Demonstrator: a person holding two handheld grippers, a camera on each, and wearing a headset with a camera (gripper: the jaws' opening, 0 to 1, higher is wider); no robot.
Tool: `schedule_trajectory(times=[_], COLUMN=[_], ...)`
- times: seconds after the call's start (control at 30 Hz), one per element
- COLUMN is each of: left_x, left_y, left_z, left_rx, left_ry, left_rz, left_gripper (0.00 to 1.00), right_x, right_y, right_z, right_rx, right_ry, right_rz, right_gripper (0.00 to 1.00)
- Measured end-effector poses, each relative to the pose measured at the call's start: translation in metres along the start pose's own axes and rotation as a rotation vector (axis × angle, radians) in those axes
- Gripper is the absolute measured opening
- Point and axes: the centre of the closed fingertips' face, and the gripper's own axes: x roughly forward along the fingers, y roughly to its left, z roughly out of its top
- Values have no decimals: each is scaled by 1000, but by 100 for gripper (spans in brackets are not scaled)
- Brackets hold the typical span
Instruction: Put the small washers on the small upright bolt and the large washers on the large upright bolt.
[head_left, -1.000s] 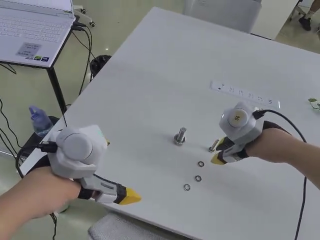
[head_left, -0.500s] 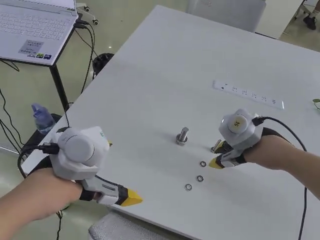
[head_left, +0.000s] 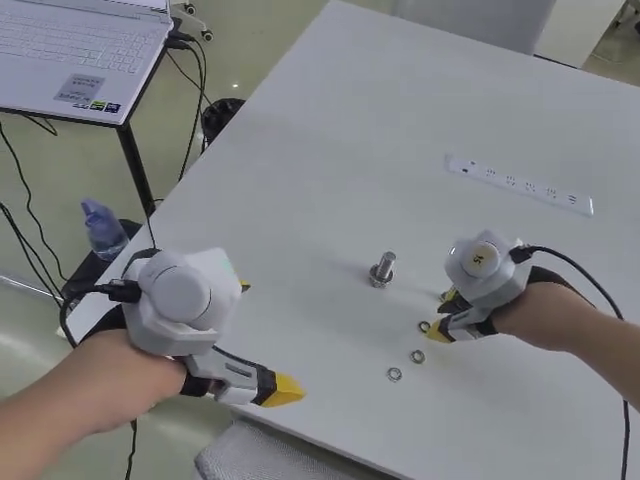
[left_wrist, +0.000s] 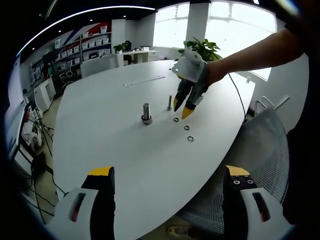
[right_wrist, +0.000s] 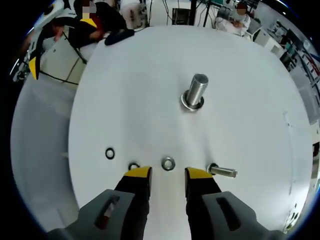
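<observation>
- While the right gripper (right_wrist: 168, 176) hovers with jaws slightly apart, a washer (right_wrist: 168, 163) lies on the table (right_wrist: 125, 90) just ahead of its tips;
- small bolt (right_wrist: 222, 171) just beside it; large bolt (right_wrist: 195, 92) farther on;
- left gripper (left_wrist: 167, 175) spread wide, empty.

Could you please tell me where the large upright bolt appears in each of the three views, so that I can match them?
Head view: the large bolt stands just right of centre, left of the right gripper.
Left gripper view: the large bolt just left of centre, left of that gripper.
Right gripper view: the large bolt above centre, ahead of the jaws.
Shared landmark: the washer at the right gripper's tips.
</observation>
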Motion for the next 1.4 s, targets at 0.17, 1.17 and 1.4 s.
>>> schedule_trajectory(times=[0.17, 1.17, 1.4], left_x=[-2, -5, -5], left_y=[0, 4, 4], left_z=[2, -5, -5], left_rx=[7, 0, -7], left_ry=[-9, 4, 3], left_rz=[5, 20, 15], left_gripper=[89, 87, 86], right_x=[5, 15, 15], right_y=[-1, 0, -2], right_z=[0, -2, -2], right_rx=[1, 13, 7], right_ry=[1, 29, 51], right_rz=[-4, -14, -17], right_gripper=[28, 19, 15])
